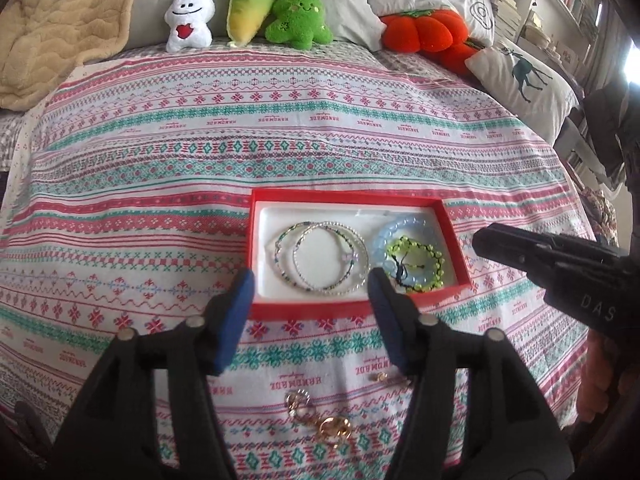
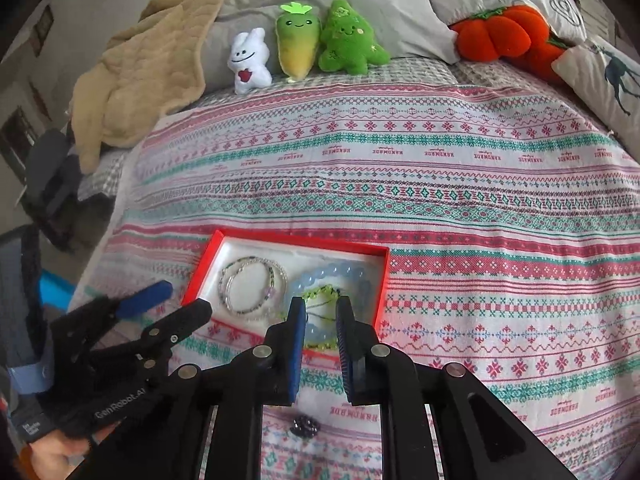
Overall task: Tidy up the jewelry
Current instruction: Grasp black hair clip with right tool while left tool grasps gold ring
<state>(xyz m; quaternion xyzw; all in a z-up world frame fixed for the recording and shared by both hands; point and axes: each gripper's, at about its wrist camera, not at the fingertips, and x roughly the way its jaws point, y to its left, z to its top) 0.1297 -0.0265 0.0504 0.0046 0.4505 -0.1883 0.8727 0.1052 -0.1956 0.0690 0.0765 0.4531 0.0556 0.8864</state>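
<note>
A red box [image 1: 352, 199] with a white lining sits on the patterned bedspread and holds thin beaded bracelets [image 1: 324, 258], a pale blue bead bracelet [image 1: 390, 228] and a green bead bracelet [image 1: 416, 266]. My left gripper [image 1: 310, 284] is open and empty over the box's near edge. Gold jewelry pieces [image 1: 320, 420] lie on the cloth below it. In the right wrist view the box [image 2: 386, 276] lies ahead, and my right gripper [image 2: 320, 306] is open and empty above the green bracelet [image 2: 320, 294]. A small dark piece [image 2: 304, 426] lies under it.
Plush toys [image 1: 248, 12], an orange pumpkin cushion [image 1: 424, 30], pillows and a beige blanket [image 1: 60, 20] line the head of the bed. The left gripper's body [image 2: 132, 336] shows at the left of the right wrist view.
</note>
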